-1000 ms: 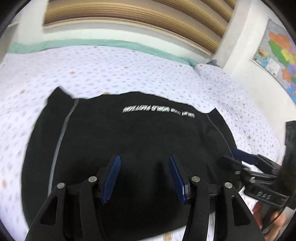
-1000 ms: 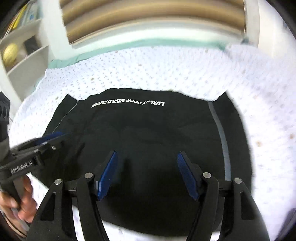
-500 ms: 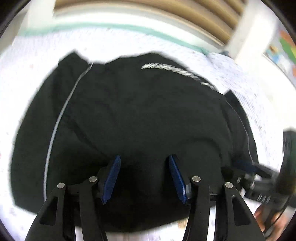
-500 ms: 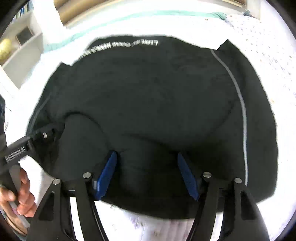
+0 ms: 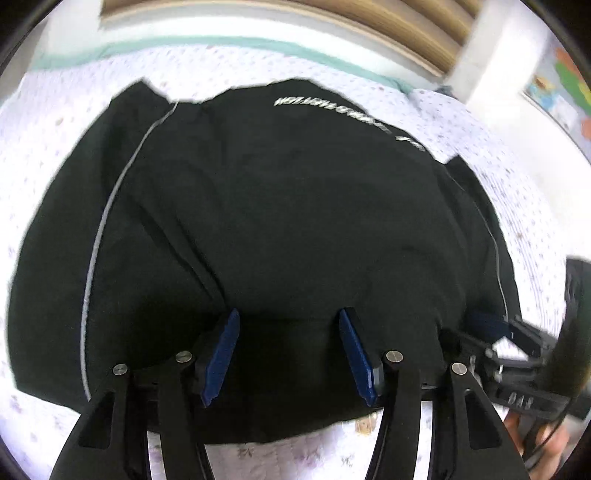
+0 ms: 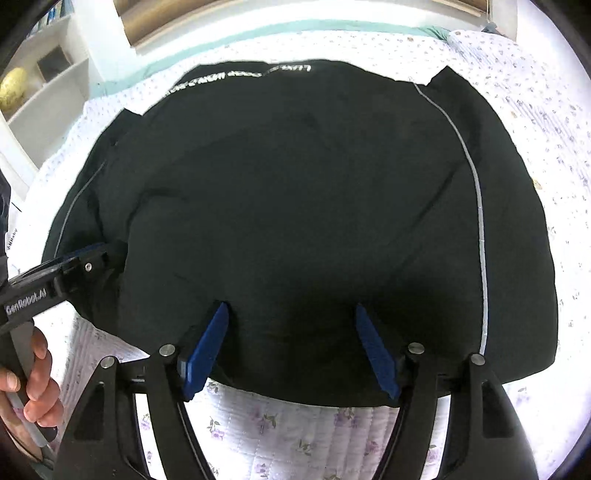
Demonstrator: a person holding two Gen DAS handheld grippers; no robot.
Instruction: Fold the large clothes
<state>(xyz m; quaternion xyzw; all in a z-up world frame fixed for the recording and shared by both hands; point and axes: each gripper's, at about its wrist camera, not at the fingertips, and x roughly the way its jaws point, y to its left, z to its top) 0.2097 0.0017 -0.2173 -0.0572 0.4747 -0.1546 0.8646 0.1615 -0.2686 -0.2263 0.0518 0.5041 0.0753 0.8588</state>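
Left wrist view: a large black garment (image 5: 288, 221) lies spread across a bed covered by a white quilt (image 5: 509, 192) with small purple flowers. A thin grey stripe (image 5: 107, 221) curves down the garment's left side, and a line of white lettering (image 5: 343, 114) runs near its far edge; the lettering is too blurred to read. The left gripper (image 5: 290, 350) fills the bottom of the view, its two blue-padded fingers spread wide apart over the garment's near hem, with nothing held between them. At the right edge the right gripper (image 5: 513, 347) shows from the side, its tip at the garment's near right corner; from here its opening cannot be judged. Beyond the bed are a pale green edge of bedding, a wooden slatted headboard (image 5: 332, 18) and a colourful map (image 5: 561, 85) on the wall at right.

Right wrist view: the same garment (image 6: 295, 206) covers most of the picture, the grey stripe (image 6: 476, 199) now on its right side. The right gripper (image 6: 291, 350) has its blue pads wide apart above the near hem, gripping nothing. At the left edge the left gripper (image 6: 92, 258) reaches the garment's near left corner, held by a hand (image 6: 33, 384). White shelves (image 6: 44, 74) stand at upper left.
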